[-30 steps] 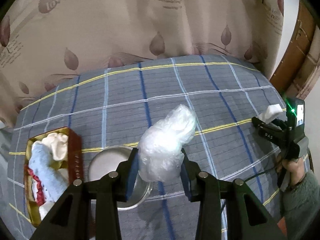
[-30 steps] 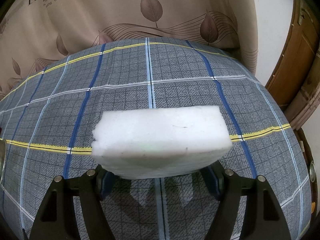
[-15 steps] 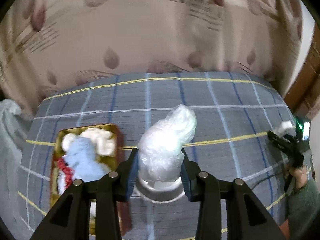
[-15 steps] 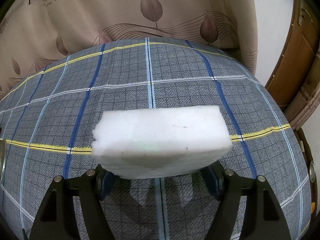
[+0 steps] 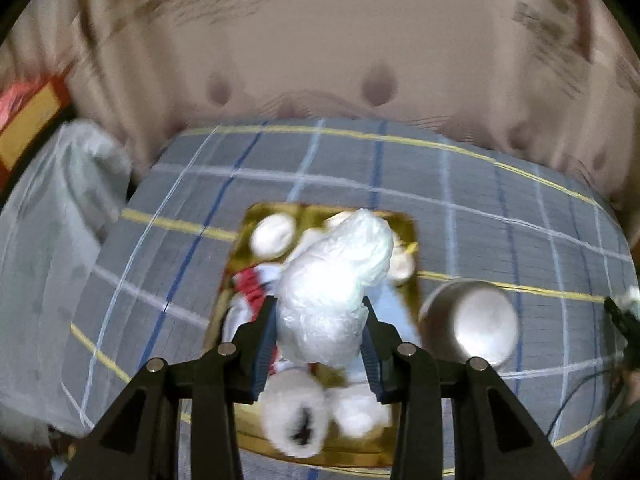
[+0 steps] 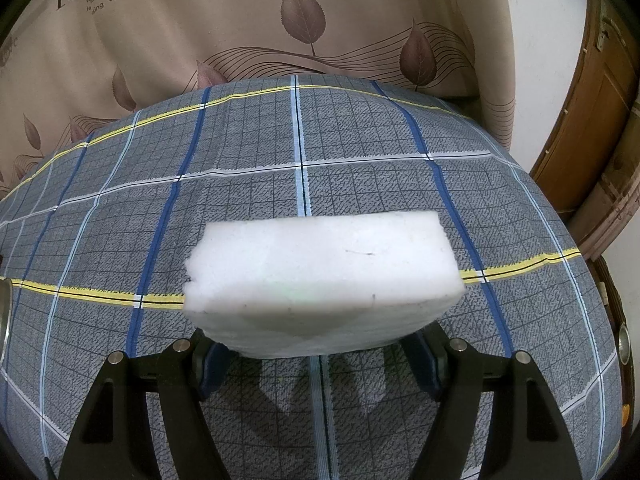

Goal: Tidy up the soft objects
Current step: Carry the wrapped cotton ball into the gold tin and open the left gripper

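Left wrist view: our left claw (image 5: 320,344) grips a crinkly plastic bundle (image 5: 334,284) above the crowded gold box (image 5: 412,240); released here, it may roll off the heap. Our right claw (image 6: 320,354) clamps a white sponge (image 6: 324,276) over the table (image 6: 240,184), and may dent it.

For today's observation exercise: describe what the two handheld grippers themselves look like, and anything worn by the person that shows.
The left gripper and right gripper match: black angular finger arms with triangular cut-outs, silver round bolts at the joints, and blue ribbed pads on the inner faces. At the left view's right edge, a thin dark cable and a grey-green sleeve show.
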`<state>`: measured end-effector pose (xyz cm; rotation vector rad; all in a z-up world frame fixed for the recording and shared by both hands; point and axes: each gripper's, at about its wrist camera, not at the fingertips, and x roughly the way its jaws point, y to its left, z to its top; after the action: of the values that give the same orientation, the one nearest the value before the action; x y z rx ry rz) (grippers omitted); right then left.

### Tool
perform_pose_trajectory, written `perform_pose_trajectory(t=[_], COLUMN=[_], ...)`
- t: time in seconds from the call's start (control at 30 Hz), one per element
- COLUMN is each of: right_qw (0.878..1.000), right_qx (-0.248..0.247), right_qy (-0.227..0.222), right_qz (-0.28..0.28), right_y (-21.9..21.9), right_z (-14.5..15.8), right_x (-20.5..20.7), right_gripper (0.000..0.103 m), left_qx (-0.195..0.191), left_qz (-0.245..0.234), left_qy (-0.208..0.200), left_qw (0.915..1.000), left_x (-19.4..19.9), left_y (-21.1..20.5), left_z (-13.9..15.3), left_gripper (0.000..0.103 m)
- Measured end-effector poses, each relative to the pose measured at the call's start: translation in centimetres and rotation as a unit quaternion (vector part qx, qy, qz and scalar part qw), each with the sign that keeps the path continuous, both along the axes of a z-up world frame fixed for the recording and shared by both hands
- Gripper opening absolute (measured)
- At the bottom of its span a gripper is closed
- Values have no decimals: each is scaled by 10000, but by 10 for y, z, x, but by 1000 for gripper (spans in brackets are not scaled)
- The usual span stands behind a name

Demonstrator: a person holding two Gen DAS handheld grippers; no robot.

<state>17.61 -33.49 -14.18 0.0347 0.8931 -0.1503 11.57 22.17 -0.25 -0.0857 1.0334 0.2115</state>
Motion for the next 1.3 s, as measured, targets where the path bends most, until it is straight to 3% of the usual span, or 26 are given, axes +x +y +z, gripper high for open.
perform_pose_trajectory(t=[0.4, 0.67, 0.8, 1.07, 1.3], right_qw=[10000, 10000, 10000, 10000, 10000], right_qx=[-25, -35, -33, -29, -29], right_qy=[6, 8, 9, 18, 21], right_qz=[-4, 2, 0, 8, 9], right_y=[0, -1, 0, 0, 0], right_z=[0, 0, 0, 0, 0], right_x=[0, 0, 0, 0, 1], right_gripper=[71, 71, 71, 71, 71], left_qx=[-197, -247, -281, -308, -214], left_qz=[382, 483, 396, 202, 64], left_qy=[446, 515, 556, 498, 462], left_qw=[9981, 9972, 9973, 9981, 9987], left_x=[5, 11, 10, 8, -1], left_y=[41, 49, 50, 50, 46], left_z=[-51, -70, -73, -66, -55], left_gripper=[39, 41, 42, 55, 57])
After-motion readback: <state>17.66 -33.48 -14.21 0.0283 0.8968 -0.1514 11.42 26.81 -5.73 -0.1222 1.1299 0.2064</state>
